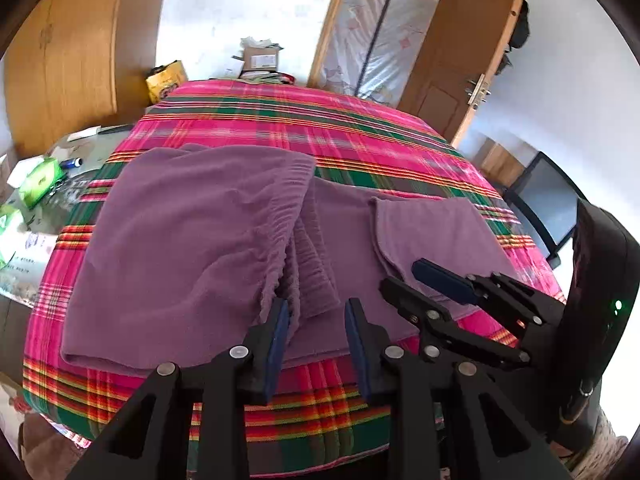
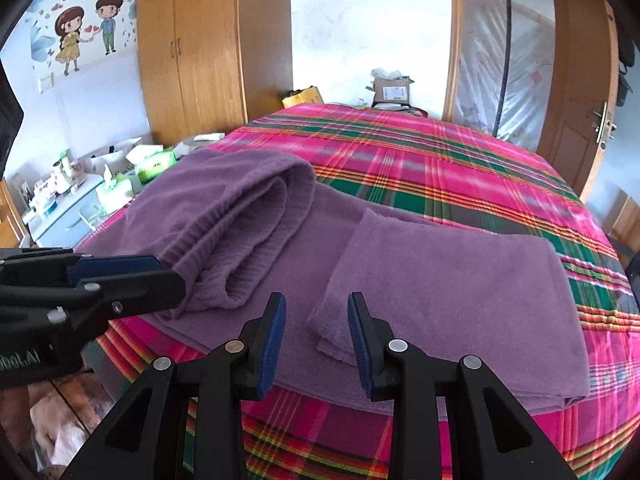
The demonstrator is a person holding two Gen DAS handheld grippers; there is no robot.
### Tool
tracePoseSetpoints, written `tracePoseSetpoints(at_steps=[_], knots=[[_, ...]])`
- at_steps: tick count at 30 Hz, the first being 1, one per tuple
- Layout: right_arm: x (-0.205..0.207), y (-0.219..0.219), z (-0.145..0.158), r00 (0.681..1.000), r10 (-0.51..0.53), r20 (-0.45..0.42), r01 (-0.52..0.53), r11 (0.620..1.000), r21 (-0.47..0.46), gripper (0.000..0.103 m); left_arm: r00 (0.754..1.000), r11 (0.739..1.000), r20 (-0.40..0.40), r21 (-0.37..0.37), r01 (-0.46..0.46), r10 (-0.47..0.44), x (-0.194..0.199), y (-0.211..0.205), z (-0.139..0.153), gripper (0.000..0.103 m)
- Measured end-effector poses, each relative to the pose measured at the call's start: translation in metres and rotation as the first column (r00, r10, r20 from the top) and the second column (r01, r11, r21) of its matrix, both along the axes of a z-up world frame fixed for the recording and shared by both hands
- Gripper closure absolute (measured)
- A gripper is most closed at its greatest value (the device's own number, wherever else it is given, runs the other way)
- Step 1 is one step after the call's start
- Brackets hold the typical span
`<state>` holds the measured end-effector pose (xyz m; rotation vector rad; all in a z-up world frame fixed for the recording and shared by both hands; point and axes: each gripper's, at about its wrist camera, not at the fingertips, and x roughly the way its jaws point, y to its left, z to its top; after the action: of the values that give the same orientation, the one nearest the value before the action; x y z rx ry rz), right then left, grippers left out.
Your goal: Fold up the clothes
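A purple fleece garment (image 1: 180, 232) with a ribbed elastic waistband (image 1: 288, 216) lies on a pink and green plaid bedspread (image 1: 320, 120). Its waistband part (image 2: 256, 232) is folded over on the left, and a flat folded flap (image 2: 460, 280) lies on the right. My left gripper (image 1: 316, 308) is open at the near edge, its left finger beside the bunched waistband; the right wrist view shows it from the side (image 2: 168, 272). My right gripper (image 2: 317, 304) is open around the near corner of the flap, and also shows in the left wrist view (image 1: 404, 276).
A low table (image 2: 68, 220) with green tissue boxes (image 1: 40, 180) stands left of the bed. A wooden wardrobe (image 2: 200, 60) and cardboard boxes (image 2: 392, 88) are behind it. A wooden door (image 2: 580, 120) and a dark screen (image 1: 548, 208) are on the right.
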<state>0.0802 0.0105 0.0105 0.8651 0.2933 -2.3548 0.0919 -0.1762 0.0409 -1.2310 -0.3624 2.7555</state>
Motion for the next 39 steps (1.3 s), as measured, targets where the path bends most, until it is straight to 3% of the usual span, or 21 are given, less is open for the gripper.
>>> tracePoseSetpoints(at_steps=[3, 12, 20, 24, 30, 39], knots=[[0.002, -0.001, 0.003, 1.000, -0.002, -0.007, 0.002, 1.000, -0.007, 0.070, 0.999, 0.999, 0.002, 0.029, 0.039, -0.039, 0.003, 0.003, 0.000, 0.073], [0.010, -0.004, 0.014, 0.999, -0.015, -0.046, 0.013, 0.999, -0.038, 0.070, 0.999, 0.999, 0.006, 0.024, 0.034, -0.034, 0.012, -0.004, -0.002, 0.071], [0.014, -0.011, 0.023, 0.997, -0.019, -0.077, 0.014, 0.998, -0.068, 0.070, 1.000, 0.999, 0.000, 0.038, -0.003, 0.003, 0.024, -0.024, -0.001, 0.071], [0.015, -0.012, 0.030, 0.995, -0.005, -0.100, -0.006, 0.995, -0.103, 0.070, 0.998, 0.993, -0.010, 0.103, -0.060, 0.062, 0.030, -0.052, 0.002, 0.071], [0.020, -0.023, 0.036, 0.991, 0.064, -0.121, -0.081, 0.987, -0.136, 0.070, 0.985, 0.969, -0.024, 0.184, -0.164, 0.171, 0.039, -0.099, 0.009, 0.071], [0.041, -0.077, 0.019, 0.953, 0.288, -0.099, -0.295, 0.954, -0.063, 0.070, 0.932, 0.903, 0.029, 0.237, -0.357, 0.361, 0.049, -0.159, 0.000, 0.069]])
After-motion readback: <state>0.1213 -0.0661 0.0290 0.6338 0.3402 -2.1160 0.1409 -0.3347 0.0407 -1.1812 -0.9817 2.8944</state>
